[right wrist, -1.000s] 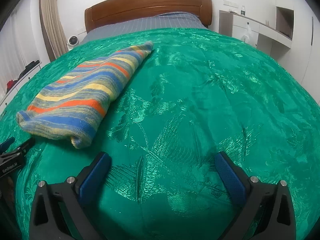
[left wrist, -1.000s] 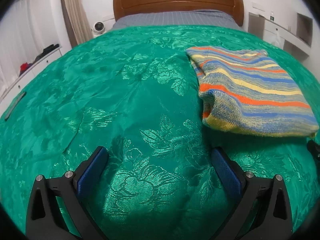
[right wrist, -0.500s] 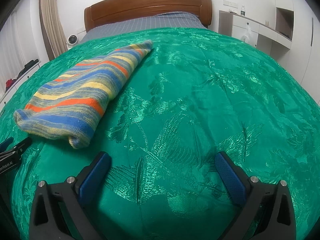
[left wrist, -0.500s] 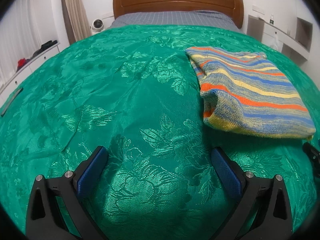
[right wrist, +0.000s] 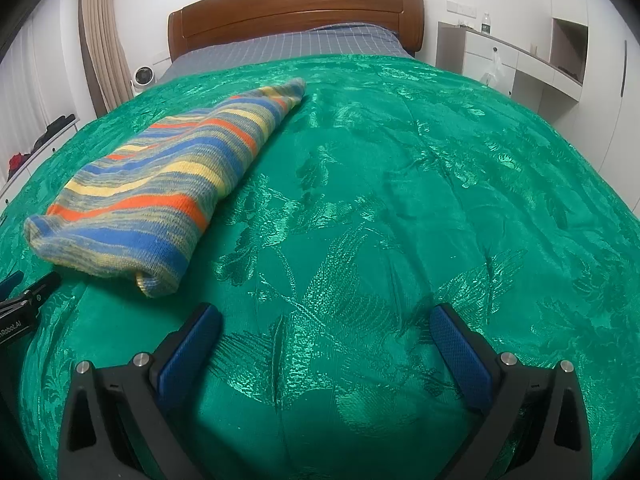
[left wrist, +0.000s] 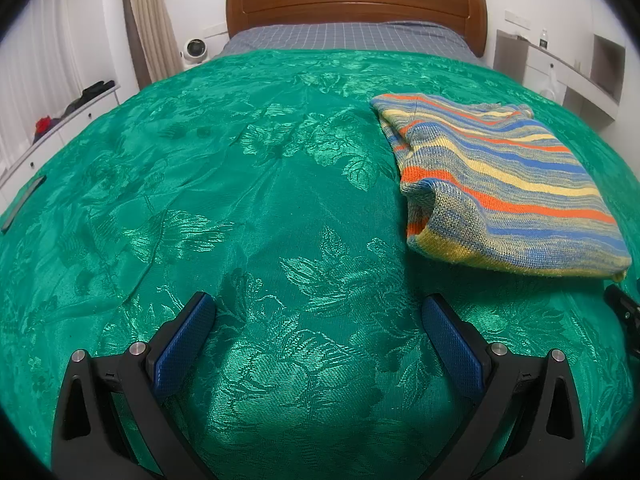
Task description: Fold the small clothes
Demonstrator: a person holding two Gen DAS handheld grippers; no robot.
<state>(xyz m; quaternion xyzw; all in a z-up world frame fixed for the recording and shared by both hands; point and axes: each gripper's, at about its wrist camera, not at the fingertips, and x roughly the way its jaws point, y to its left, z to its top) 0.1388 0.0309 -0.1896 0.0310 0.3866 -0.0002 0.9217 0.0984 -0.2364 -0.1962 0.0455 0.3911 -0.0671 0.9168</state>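
The striped knit sweater (left wrist: 504,184) lies folded on the green bedspread (left wrist: 248,200), ahead and to the right of the left gripper (left wrist: 318,332) and ahead and to the left of the right gripper (right wrist: 326,340). Both sets of fingers are spread wide and hold nothing; neither touches the garment.

Handling, as judged: the knit is soft, light and limp, with a grippy, non-slippery surface. It sags if lifted by one point. Take hold at the two near corners of the folded hem, one gripper per corner, pinching all layers together.

Not determinable: layer count inside the fold, the position of sleeves and collar, and the underside. In the left wrist view, the right gripper is cut off at the frame edge.
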